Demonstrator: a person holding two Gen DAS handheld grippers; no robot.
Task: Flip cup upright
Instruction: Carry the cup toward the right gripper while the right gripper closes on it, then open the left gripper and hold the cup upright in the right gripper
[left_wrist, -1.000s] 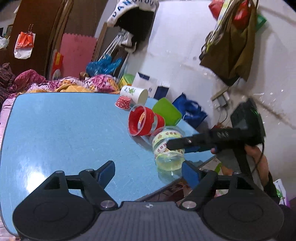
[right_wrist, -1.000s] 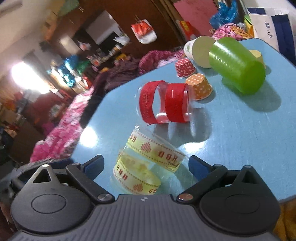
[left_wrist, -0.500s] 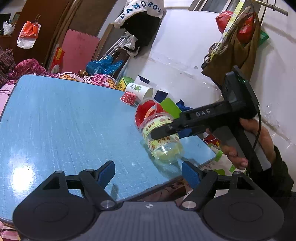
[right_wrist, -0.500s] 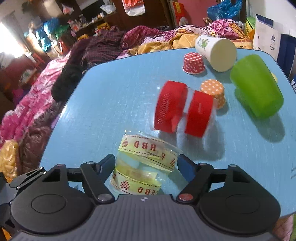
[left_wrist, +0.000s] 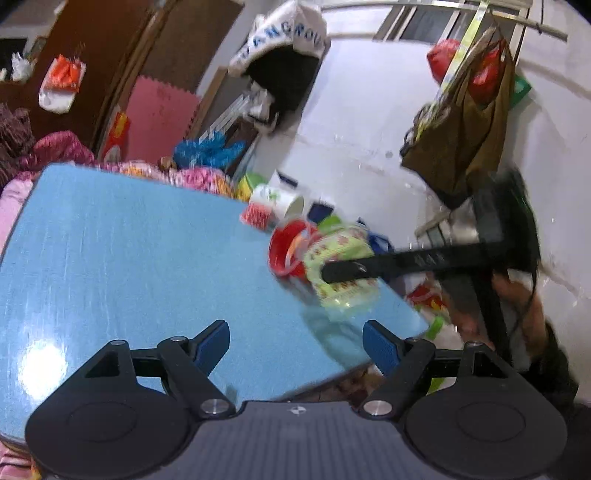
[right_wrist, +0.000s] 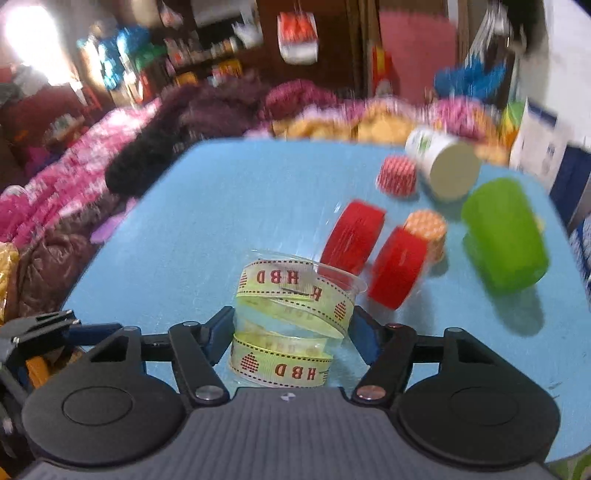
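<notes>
Slip risk: your right gripper (right_wrist: 291, 332) fingers pinch the clear plastic cup with yellow HBD ribbon (right_wrist: 291, 310), tilted above the blue counter (right_wrist: 229, 206).
Thin wall may buckle; red-banded clear cup (right_wrist: 373, 254) lies close at 2 o'clock. Left gripper (left_wrist: 296, 341) fingers spread, empty.

Cup (left_wrist: 341, 273) motion-blurred in left view; right gripper (right_wrist: 291, 334) covers its sides (base contact with table (right_wrist: 229, 206) unclear).
</notes>
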